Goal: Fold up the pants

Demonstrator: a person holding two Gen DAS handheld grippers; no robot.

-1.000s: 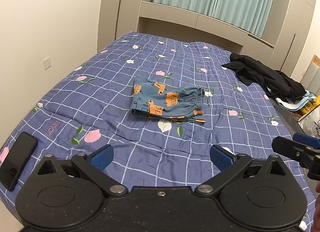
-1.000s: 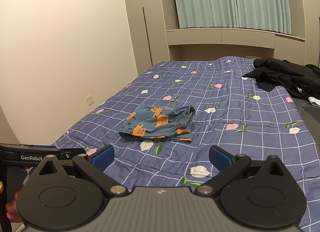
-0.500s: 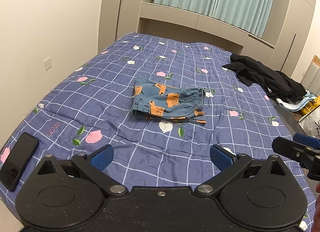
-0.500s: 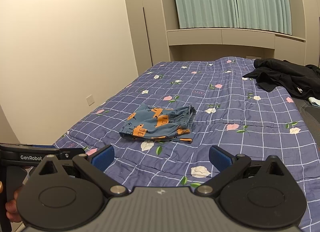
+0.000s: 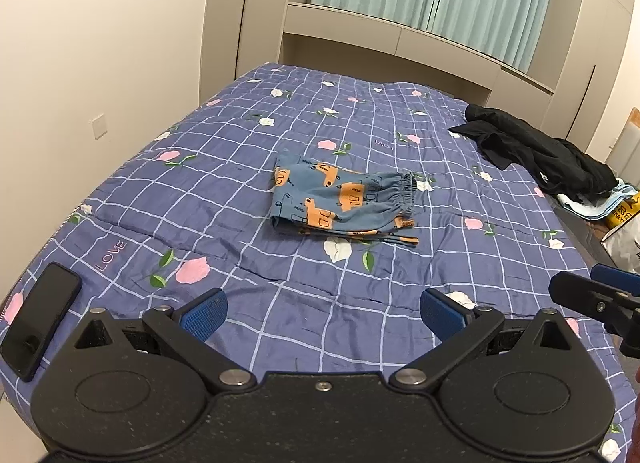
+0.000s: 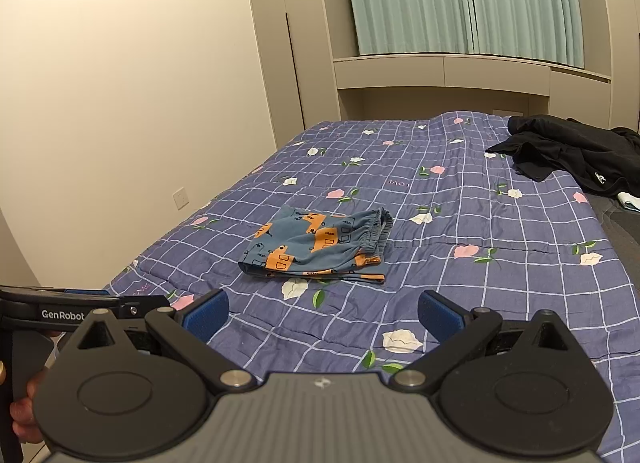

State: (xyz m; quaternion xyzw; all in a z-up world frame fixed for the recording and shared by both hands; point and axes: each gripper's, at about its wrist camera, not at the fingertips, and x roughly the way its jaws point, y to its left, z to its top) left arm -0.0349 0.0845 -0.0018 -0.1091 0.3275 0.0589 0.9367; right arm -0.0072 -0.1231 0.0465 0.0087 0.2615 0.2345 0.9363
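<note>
Small blue pants (image 5: 342, 201) with orange car prints lie folded in a compact stack in the middle of the bed, waistband to the right. They also show in the right wrist view as the pants (image 6: 318, 247). My left gripper (image 5: 322, 309) hangs open above the near end of the bed, well short of the pants, with nothing between its blue pads. My right gripper (image 6: 322, 309) is open too and holds nothing, equally far back. Each gripper sees the other at its frame edge.
The bed carries a purple checked quilt (image 5: 224, 167) with flowers. A black phone (image 5: 38, 321) lies at its near left corner. A black garment (image 5: 536, 149) is heaped at the far right edge. Bags (image 5: 622, 231) stand beside the bed on the right; a wall runs along the left.
Both views have shifted very slightly; the pants sit a little lower in the left wrist view. Both grippers stay open, and nothing on the bed has moved.
</note>
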